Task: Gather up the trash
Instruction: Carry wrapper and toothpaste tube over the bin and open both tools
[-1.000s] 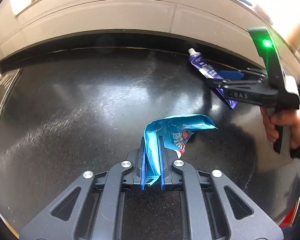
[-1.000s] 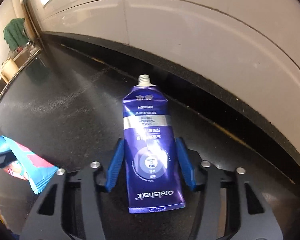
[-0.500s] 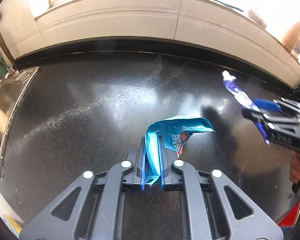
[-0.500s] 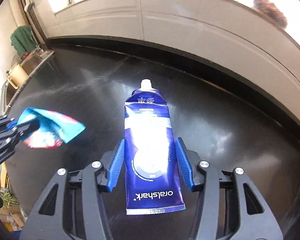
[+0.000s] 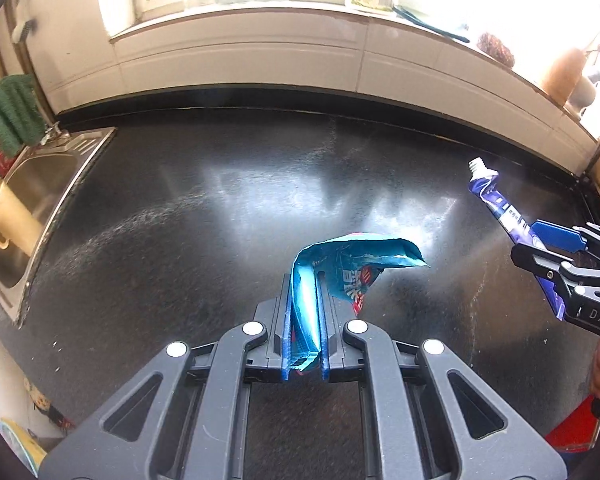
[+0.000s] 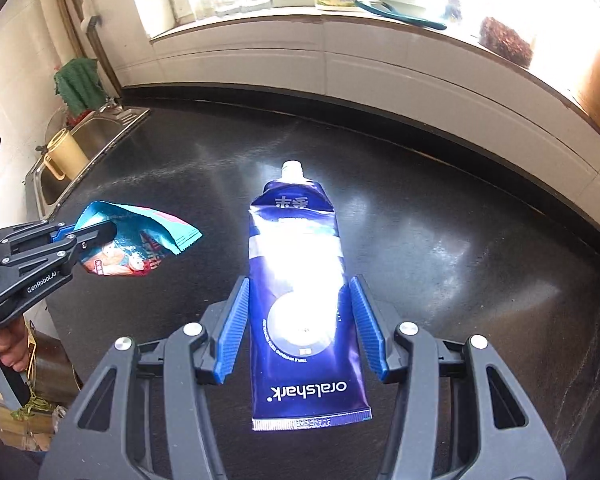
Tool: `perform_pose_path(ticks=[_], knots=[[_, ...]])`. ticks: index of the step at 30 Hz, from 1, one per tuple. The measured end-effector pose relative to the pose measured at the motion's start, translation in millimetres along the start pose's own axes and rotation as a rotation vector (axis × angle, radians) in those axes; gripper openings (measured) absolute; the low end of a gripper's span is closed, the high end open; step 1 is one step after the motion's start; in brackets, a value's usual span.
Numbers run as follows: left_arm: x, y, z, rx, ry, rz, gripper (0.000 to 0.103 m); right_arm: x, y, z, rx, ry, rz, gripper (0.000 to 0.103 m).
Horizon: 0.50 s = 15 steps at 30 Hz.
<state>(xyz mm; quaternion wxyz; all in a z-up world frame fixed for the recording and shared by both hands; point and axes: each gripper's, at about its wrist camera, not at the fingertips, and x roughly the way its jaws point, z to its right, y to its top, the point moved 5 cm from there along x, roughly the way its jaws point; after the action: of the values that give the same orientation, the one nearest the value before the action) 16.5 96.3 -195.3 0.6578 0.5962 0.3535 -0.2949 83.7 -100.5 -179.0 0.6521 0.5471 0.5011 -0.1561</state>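
Both pieces are up off the black table [image 5: 180,240], left tool [image 5: 305,312] clamping the blue wrapper [image 5: 352,260], right tool [image 6: 300,320] gripping the toothpaste tube [image 6: 300,280], and binning them looks to be what's left.

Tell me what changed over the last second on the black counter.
Both grippers rose and drew back from the tiled wall: the sink has come into view. The toothpaste tube, which lay against the countertop, now hangs clear. Unchanged: left gripper pinches the blue wrapper, right gripper holds the tube.

Crumpled blue wrapper [image 5: 340,272], purple toothpaste tube [image 6: 300,300]
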Motion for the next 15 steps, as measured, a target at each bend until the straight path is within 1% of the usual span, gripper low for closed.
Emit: perform_pose_path(ticks=[3, 7, 12, 15], knots=[[-15, -7, -13, -0.021, 0.018, 0.019, 0.009, -6, 4, -18, -0.03, 0.018, 0.011, 0.051], [-37, -19, -39, -0.072, 0.059, 0.046, 0.009, -5, 13, -59, -0.096, 0.078, 0.012, 0.051], [-72, -52, -92, -0.18, 0.152, 0.072, 0.009, 1, 22, -133, -0.227, 0.186, 0.001, 0.051], [-98, -84, -129, -0.268, 0.223, 0.075, 0.009, 4, 19, -197, -0.345, 0.284, -0.022, 0.051]])
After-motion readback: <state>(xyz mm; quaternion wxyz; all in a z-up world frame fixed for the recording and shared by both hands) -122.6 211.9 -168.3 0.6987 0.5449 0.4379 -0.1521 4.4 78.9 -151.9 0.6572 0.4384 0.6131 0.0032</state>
